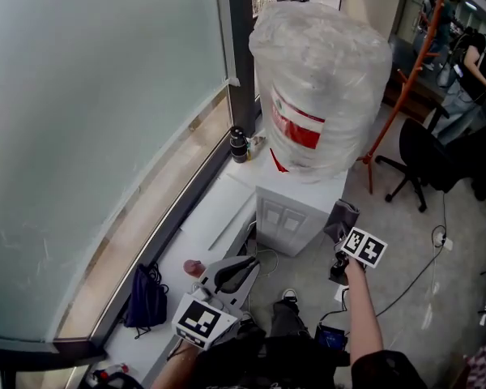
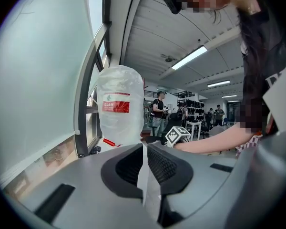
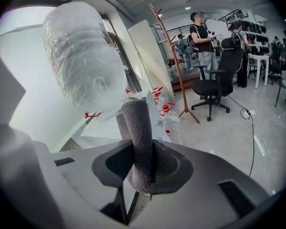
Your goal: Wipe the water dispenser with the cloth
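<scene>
Right gripper view has the right tool (image 3: pixel 139 163) clamped on a rolled grey cloth (image 3: pixel 136 132) just beside the white water dispenser (image 1: pixel 296 209), the left tool (image 2: pixel 145 166) closed on nothing lower down, and I'd say a hard swipe could tug the cloth loose or rock the big bottle (image 1: pixel 320 87) on top.

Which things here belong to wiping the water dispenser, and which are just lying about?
Job: white box-shaped water dispenser; grey fleecy cloth, clamped in the right gripper.
Lying about: black swivel office chair; dark blue fabric bag; small black cylindrical bottle.
</scene>
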`<action>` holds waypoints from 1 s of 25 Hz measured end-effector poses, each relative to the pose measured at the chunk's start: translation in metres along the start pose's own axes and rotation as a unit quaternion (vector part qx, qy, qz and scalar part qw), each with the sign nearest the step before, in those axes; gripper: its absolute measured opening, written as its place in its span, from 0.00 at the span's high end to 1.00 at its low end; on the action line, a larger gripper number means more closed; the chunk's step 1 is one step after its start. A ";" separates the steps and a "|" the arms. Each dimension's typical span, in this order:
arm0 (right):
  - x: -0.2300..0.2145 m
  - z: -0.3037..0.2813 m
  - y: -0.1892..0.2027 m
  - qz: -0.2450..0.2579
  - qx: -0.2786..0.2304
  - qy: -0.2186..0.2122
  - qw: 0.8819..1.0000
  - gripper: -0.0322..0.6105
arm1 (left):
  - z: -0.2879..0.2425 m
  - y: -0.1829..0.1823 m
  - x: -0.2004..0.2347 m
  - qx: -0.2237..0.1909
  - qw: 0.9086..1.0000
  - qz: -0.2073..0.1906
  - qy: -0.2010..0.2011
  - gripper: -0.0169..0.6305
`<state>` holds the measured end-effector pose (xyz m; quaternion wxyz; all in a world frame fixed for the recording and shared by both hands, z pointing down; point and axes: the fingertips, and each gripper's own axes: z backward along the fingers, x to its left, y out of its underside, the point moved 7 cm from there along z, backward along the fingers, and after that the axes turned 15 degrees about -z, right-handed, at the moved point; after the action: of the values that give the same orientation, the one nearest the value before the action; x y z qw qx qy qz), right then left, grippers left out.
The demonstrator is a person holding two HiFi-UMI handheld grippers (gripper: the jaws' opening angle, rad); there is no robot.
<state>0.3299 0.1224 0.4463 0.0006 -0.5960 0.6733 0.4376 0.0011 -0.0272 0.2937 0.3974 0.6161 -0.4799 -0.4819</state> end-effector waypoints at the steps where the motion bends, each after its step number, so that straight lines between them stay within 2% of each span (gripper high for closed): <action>1: -0.002 0.005 0.000 0.003 -0.004 0.003 1.000 0.78 | 0.000 -0.001 -0.001 -0.005 1.000 -0.003 0.003 0.91; 3: 0.000 0.012 0.003 0.008 -0.008 -0.002 1.000 0.78 | 0.001 0.000 -0.001 -0.011 1.000 -0.007 0.006 0.91; 6: 0.017 0.017 0.020 0.020 0.005 -0.038 0.999 0.78 | 0.002 0.008 0.003 -0.011 1.000 -0.015 0.007 0.91; 10: 0.056 0.009 0.056 0.053 0.039 -0.093 0.994 0.78 | 0.007 0.023 0.008 -0.002 1.000 -0.013 0.003 0.91; 15: 0.112 -0.029 0.105 0.081 0.082 -0.148 0.982 0.78 | 0.015 0.043 0.020 0.014 1.000 -0.013 -0.007 0.91; 21: 0.172 -0.067 0.145 0.143 0.080 -0.170 0.972 0.78 | 0.025 0.071 0.026 0.030 0.999 -0.009 -0.017 0.91; 25: 0.190 -0.095 0.153 0.152 0.059 -0.169 0.972 0.78 | 0.027 0.088 0.023 0.044 0.999 -0.005 -0.017 0.91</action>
<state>0.2015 -0.1001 0.4954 0.0831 -0.4035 0.7707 0.4861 -0.0416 -0.0704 0.3664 0.3593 0.6273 -0.5042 -0.4723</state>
